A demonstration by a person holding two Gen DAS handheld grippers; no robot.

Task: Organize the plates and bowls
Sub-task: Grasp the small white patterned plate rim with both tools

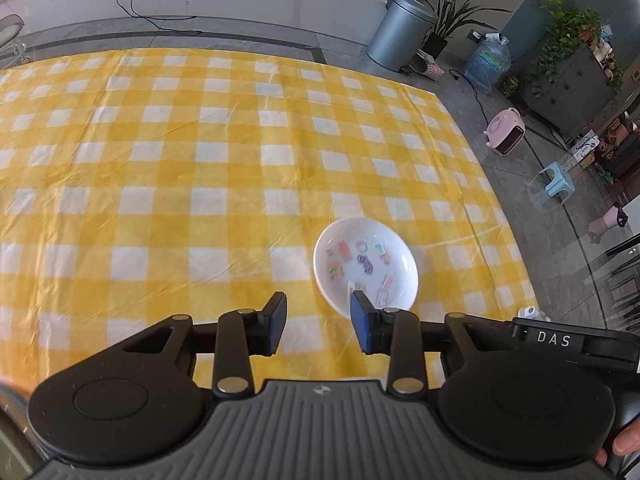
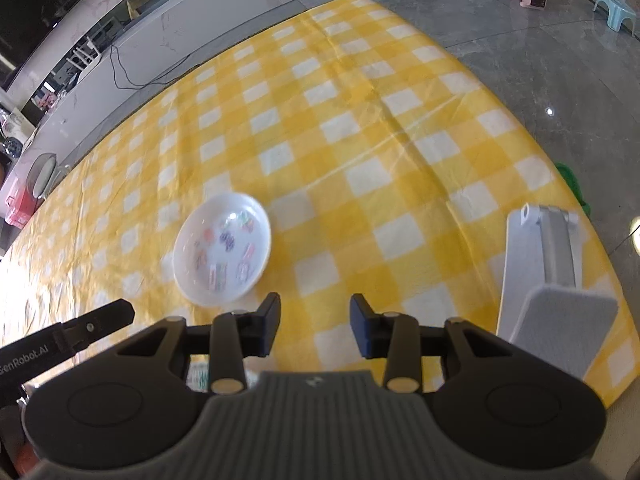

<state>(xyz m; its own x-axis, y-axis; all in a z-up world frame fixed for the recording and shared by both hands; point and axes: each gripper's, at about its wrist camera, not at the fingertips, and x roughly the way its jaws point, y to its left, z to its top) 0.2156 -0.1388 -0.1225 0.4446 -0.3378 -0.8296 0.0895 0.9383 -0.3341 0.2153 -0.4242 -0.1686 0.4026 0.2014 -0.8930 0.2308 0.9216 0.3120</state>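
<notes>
Barely begun, it seems: one plate [image 1: 366, 266] lies loose on the bench [image 1: 160, 160]. Left gripper [image 1: 318, 322] and right gripper [image 2: 314, 326] both gape, empty; a white rack [image 2: 536, 280], perhaps, waits nearby.

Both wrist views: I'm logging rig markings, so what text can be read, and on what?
"DAS": white letters on the black gripper body at the right edge of the left wrist view.
"SenRobot.AI": on the black gripper arm at the left edge of the right wrist view; its first letter is cut off.
White plate: coloured pictures only, no legible words.
Background shelf packaging: too small to read.
</notes>
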